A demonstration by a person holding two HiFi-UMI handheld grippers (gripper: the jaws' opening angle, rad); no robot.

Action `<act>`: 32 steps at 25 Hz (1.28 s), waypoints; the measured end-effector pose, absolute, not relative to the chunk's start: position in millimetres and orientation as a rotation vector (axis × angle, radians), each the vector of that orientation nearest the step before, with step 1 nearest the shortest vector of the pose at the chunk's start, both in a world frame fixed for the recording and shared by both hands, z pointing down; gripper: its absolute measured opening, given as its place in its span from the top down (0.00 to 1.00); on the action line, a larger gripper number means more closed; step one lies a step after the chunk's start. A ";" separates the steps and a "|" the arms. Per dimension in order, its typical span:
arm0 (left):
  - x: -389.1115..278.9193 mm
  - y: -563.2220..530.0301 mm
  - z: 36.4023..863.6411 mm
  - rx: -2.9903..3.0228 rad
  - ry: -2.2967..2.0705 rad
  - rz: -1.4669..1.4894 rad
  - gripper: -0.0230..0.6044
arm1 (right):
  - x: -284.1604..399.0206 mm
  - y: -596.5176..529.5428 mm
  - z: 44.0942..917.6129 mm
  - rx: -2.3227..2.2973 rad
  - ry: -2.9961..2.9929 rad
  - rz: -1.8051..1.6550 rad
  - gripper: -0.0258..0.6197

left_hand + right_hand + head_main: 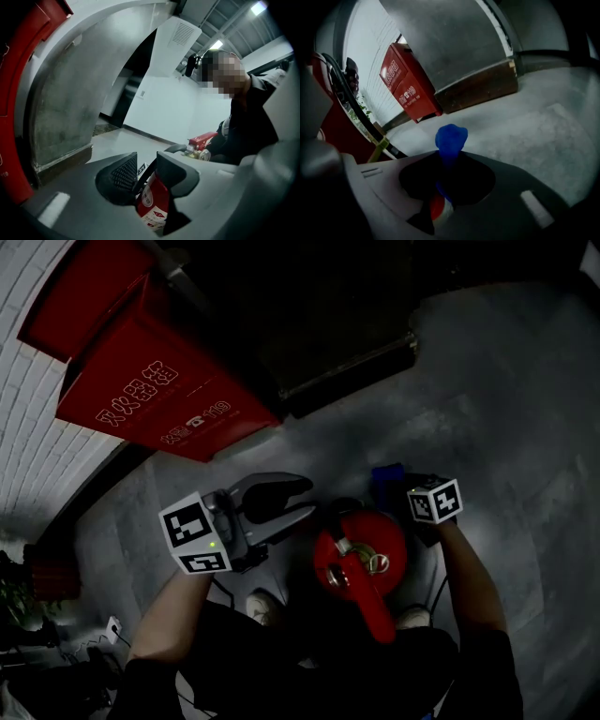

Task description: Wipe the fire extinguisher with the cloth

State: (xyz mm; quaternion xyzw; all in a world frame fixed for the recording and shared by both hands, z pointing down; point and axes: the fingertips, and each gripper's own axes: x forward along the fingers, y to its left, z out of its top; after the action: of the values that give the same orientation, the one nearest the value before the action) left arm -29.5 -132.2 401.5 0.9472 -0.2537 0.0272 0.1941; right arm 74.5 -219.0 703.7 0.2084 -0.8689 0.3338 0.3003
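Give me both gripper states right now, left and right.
Left gripper: jaws part-way apart, black hose in the gap; can't tell if the pads press it.
Right gripper: closed on the blue cloth.

Item count:
- Hand-held grippers: two, namely the left hand-held gripper (312, 500) and the right hand-held gripper (450, 161).
- Fire extinguisher (361, 554): one, standing on the floor (506, 409).
- Black hose (144, 178): one.
- Blue cloth (451, 138): one.
- Red cabinet (169, 395): one, at the floor's wall edge.
- Potted plant (17, 601): one, at the floor's left edge.
- Shoes (265, 606): two.
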 end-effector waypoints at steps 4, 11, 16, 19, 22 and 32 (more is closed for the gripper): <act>-31.6 -137.1 393.5 2.695 -0.673 0.018 0.76 | 89.2 -239.9 613.0 0.637 -2.547 0.788 0.85; -38.7 -146.6 394.6 2.688 -0.599 -0.071 0.76 | 86.7 -213.8 390.8 0.345 -3.047 0.624 0.85; -45.2 -150.8 389.3 2.684 -0.606 -0.141 0.76 | 32.0 -157.8 316.4 -0.109 -3.128 0.450 0.85; -45.6 -151.6 383.6 2.688 -0.609 -0.169 0.76 | 4.9 -129.2 326.1 -0.331 -2.995 0.301 0.85; -41.9 -149.2 383.1 2.703 -0.594 -0.158 0.76 | 4.1 -121.3 354.7 -0.372 -2.876 0.337 0.85; -32.0 -150.0 389.5 2.746 -0.542 -0.127 0.76 | 73.3 -105.4 373.2 -0.215 -2.809 0.496 0.85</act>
State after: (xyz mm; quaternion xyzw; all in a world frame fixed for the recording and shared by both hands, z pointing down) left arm -32.0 -150.0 389.5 0.9660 -0.1905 -0.0446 0.1690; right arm 73.3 -105.4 373.2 -0.0744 -0.9723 0.1717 0.1400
